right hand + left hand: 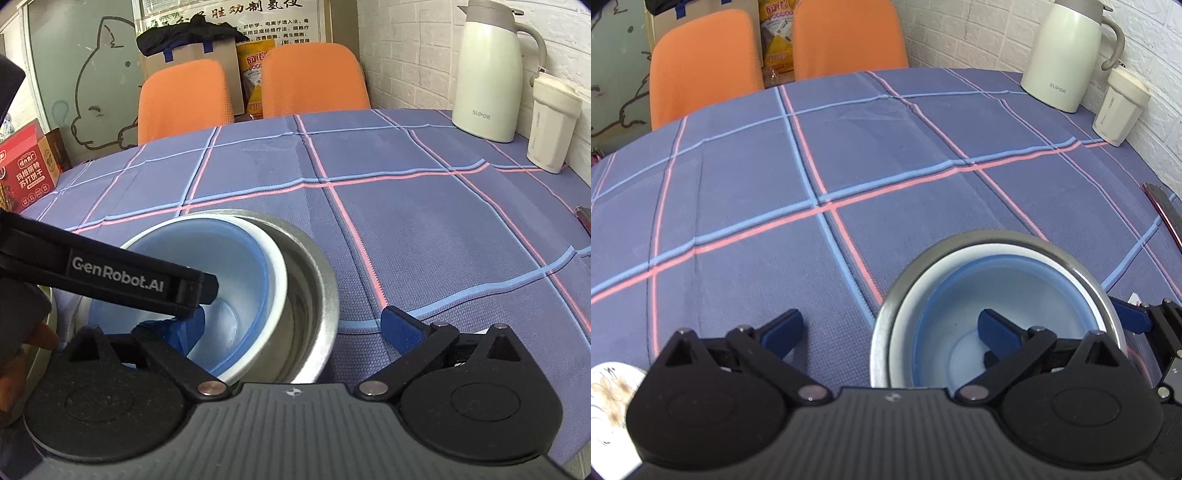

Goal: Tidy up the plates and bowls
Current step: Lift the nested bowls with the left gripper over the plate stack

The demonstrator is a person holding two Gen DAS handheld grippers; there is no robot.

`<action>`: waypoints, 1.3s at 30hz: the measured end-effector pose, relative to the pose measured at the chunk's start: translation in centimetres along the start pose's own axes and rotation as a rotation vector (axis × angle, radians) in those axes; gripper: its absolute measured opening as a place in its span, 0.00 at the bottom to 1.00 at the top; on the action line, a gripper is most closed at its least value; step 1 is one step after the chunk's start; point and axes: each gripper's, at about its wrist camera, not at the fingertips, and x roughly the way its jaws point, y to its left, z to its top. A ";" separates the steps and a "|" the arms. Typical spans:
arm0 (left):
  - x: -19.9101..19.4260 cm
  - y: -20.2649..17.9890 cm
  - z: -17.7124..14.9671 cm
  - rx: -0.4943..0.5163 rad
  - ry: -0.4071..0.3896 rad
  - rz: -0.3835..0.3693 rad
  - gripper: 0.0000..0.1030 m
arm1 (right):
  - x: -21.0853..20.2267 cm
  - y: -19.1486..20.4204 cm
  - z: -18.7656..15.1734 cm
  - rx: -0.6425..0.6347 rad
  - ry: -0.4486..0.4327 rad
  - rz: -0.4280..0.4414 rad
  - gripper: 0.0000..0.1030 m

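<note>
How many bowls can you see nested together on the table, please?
3: a blue bowl innermost, a white bowl around it, and a metal bowl outermost. Others could be hidden beneath.

outer bowl: brushed metal, dull sheen
inner bowl: smooth blue plastic, white rim
tablecloth: matt woven cloth, checked
chairs: orange textured fabric
jug: cream, satin finish
gripper fingers: blue pads, black matt plastic

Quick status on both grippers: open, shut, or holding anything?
Left gripper: open, holding nothing; one of its fingers sits inside the blue bowl.
Right gripper: open, holding nothing, straddling the metal bowl rim.
</note>
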 end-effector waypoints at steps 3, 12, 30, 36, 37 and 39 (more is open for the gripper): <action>0.1 -0.7 -0.4 0.034 -0.014 0.011 0.97 | 0.0 0.3 0.0 0.010 -0.015 0.052 0.85; -0.1 -1.8 -0.5 0.046 -0.019 -0.035 0.96 | -0.4 1.2 -0.4 0.072 -0.049 0.109 0.82; -3.0 -2.3 1.4 0.029 -0.032 -0.133 0.72 | -3.3 1.4 1.8 0.097 -0.080 0.155 0.83; -6.8 0.7 1.1 -0.009 -0.077 -0.065 0.72 | -4.2 4.5 3.1 0.050 -0.100 0.220 0.83; -7.6 1.7 0.7 -0.022 -0.086 -0.042 0.72 | -4.3 5.4 3.2 0.038 -0.102 0.242 0.83; -9.1 3.8 -0.4 -0.059 -0.093 0.005 0.72 | -4.3 7.5 3.2 0.011 -0.099 0.296 0.83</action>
